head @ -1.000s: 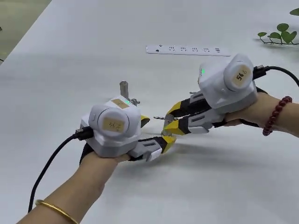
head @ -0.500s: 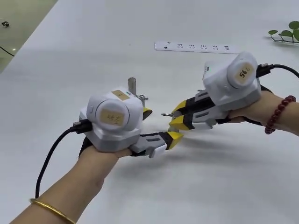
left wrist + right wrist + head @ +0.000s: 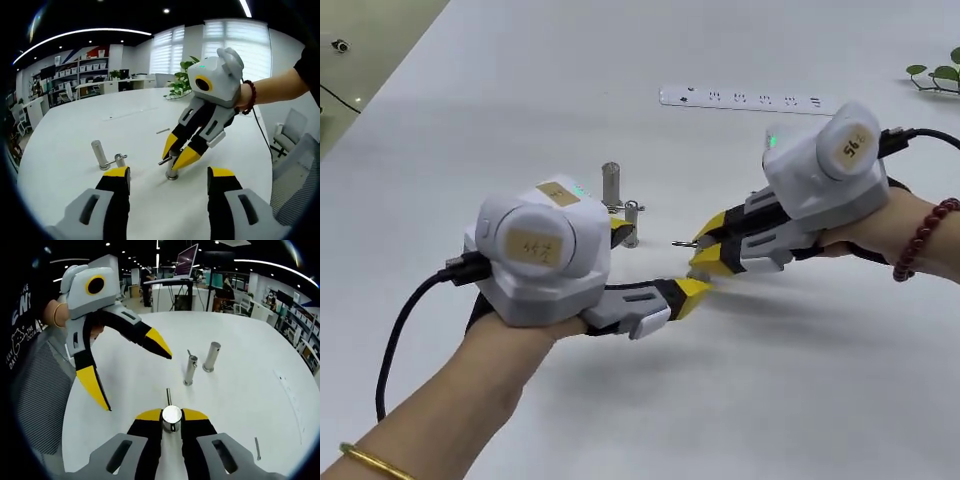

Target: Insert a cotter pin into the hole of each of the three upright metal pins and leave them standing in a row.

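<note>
My right gripper (image 3: 703,250) is shut on an upright metal pin (image 3: 171,416) standing on the white table (image 3: 790,380). A cotter pin (image 3: 682,243) sticks out sideways from that pin's top. My left gripper (image 3: 656,260) hangs open just to the left, its jaws wide apart on either side of the held pin (image 3: 172,171) without touching it. Behind stand two more metal pins. The shorter one (image 3: 631,222) has a cotter pin through its top, and the taller one (image 3: 611,185) looks bare.
A loose cotter pin (image 3: 162,131) lies on the table farther out. A white power strip (image 3: 740,100) lies along the far side, and a green plant (image 3: 940,75) sits at the far right. Cables trail from both grippers.
My left gripper has drawn back to the left, away from the held pin, uncovering the shorter pin behind it. The right gripper stays shut on its pin.
</note>
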Motion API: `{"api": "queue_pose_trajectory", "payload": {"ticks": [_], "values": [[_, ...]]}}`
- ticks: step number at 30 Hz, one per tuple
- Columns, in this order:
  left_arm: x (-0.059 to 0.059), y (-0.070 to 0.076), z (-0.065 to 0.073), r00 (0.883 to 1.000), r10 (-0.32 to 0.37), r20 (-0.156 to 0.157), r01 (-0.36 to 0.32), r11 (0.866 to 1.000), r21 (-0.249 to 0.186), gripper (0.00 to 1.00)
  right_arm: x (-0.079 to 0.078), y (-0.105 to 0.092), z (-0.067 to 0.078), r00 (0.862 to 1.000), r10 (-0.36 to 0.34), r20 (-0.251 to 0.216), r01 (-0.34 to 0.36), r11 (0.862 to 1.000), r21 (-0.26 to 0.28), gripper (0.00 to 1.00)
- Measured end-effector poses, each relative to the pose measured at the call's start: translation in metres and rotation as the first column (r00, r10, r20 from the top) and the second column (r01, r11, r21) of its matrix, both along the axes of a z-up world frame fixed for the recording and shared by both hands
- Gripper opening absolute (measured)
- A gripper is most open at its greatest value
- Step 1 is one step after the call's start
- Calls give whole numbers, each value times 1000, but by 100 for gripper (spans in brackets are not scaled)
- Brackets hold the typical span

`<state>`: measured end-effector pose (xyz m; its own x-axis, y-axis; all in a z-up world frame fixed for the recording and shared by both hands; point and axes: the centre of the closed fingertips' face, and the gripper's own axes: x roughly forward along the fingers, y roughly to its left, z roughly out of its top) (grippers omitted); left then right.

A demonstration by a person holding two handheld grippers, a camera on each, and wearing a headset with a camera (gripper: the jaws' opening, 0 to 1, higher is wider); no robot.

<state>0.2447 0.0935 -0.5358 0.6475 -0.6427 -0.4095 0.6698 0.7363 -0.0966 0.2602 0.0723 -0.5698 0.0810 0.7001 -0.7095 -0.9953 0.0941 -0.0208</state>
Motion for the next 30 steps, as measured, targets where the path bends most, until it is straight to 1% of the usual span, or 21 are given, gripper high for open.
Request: {"api": "queue_pose_trajectory", "payload": {"ticks": [3,7,11,14,17,20,22,24,27,30], "values": [[-1,2,0,1000,-1,2,1,1000,5,63,2,0,1,1000,4,-1,-4,1000,-3,8],[-1,8,3,1000,10,13,-10,1000,9,65,5,0,3,1000,9,0,-9,1000,-5,8],[-1,11,8,999,12,32,-12,1000,0,68,9,0,5,1000,12,4,-12,1000,-6,8],[-2,13,9,999,10,38,-10,1000,0,72,13,1,6,1000,16,-1,-16,1000,-3,8],[-3,16,7,999,4,39,-5,1000,16,77,16,1,7,1000,18,1,-18,1000,-7,8],[-3,19,6,1000,10,28,-10,1000,0,82,20,1,7,1000,19,2,-19,1000,-14,8],[-2,21,7,999,15,31,-15,1000,-11,84,22,1,6,1000,21,4,-21,1000,-18,8],[-2,23,8,999,19,29,-18,1000,-22,87,25,0,7,1000,23,9,-23,999,-24,8],[-1,25,9,999,22,32,-21,999,-25,88,30,-1,7,1000,22,11,-22,999,-34,8],[0,26,11,999,29,35,-28,999,-38,92,35,-2,6,1000,24,15,-24,999,-43,8]]}}
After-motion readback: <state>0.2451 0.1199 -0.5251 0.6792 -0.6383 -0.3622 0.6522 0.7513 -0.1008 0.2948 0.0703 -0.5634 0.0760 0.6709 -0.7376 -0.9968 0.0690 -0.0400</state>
